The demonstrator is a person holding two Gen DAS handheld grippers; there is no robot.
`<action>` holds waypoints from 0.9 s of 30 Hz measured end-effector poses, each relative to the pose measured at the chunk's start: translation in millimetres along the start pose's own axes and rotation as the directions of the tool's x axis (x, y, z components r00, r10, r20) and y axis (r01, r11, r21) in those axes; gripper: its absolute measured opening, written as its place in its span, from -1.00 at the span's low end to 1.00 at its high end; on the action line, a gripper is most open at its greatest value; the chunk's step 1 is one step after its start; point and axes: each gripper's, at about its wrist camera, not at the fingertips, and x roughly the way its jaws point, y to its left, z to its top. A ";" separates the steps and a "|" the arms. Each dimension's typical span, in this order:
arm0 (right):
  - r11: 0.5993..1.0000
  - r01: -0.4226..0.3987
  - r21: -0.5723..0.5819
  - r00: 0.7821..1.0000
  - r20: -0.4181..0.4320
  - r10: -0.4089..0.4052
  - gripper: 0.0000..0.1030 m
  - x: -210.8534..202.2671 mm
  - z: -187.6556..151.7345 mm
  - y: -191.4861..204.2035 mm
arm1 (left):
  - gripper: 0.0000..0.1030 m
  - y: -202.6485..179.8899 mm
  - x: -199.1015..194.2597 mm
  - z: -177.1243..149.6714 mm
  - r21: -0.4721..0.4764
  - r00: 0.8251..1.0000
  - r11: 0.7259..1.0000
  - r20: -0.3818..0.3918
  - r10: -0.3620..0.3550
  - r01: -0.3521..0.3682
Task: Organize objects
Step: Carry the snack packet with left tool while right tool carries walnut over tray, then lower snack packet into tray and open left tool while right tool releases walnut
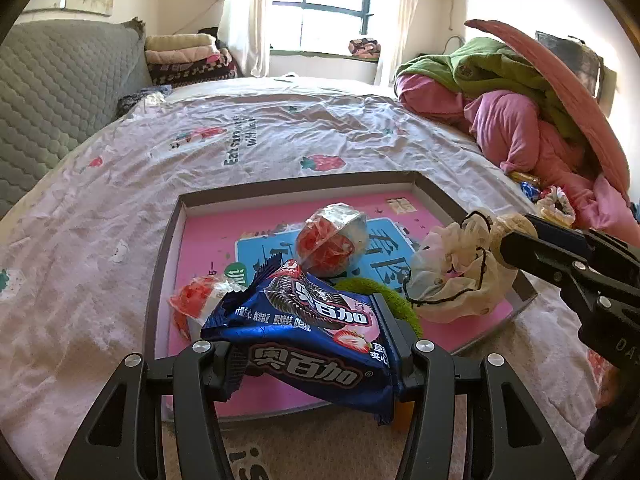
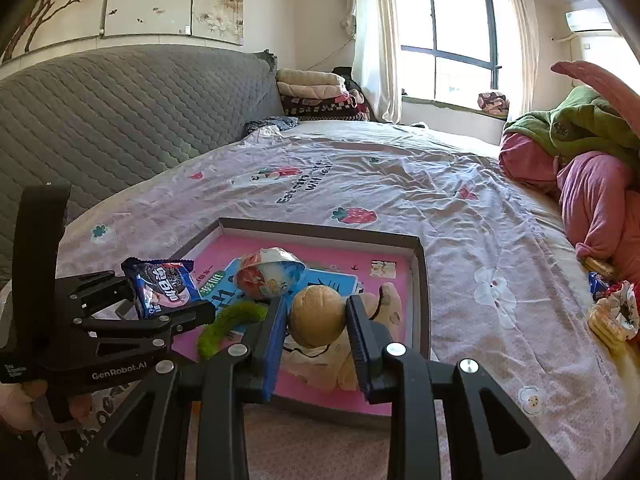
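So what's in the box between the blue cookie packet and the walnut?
A fuzzy green curved thing lies there. In the right wrist view it sits between the blue cookie packet and the walnut, on the box floor.

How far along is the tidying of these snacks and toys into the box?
Already in the pink-lined box: a wrapped red ball, another red wrapped snack and a green fuzzy piece. In hand: the left gripper holds a blue cookie packet, the right gripper a walnut. Left: a few items by the bedding.
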 end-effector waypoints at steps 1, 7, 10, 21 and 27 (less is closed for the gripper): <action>1.000 0.000 -0.005 1.000 -0.007 0.000 -0.40 1.9 -0.8 0.3 | 0.09 0.2 1.5 -0.1 -0.002 1.000 1.000 0.002 0.001 -0.001; 1.000 -0.012 -0.005 0.998 -0.063 0.012 -0.40 16.8 -9.9 0.4 | 0.09 -3.9 7.9 -2.4 0.009 1.000 1.000 -0.004 -0.005 0.005; 1.000 -0.019 -0.008 0.996 -0.091 0.018 -0.40 24.9 -15.3 2.0 | 0.09 -5.2 11.8 -4.7 0.018 1.000 1.000 -0.011 -0.001 0.001; 0.999 -0.027 -0.016 0.988 -0.151 0.025 -0.40 40.8 -29.4 5.5 | 0.09 -8.3 20.3 -10.1 0.036 0.999 0.999 -0.032 0.001 0.000; 0.999 -0.034 0.004 0.986 -0.164 0.035 -0.40 44.7 -32.2 3.3 | 0.12 -8.6 22.7 -11.3 0.031 0.999 0.999 -0.040 -0.017 0.019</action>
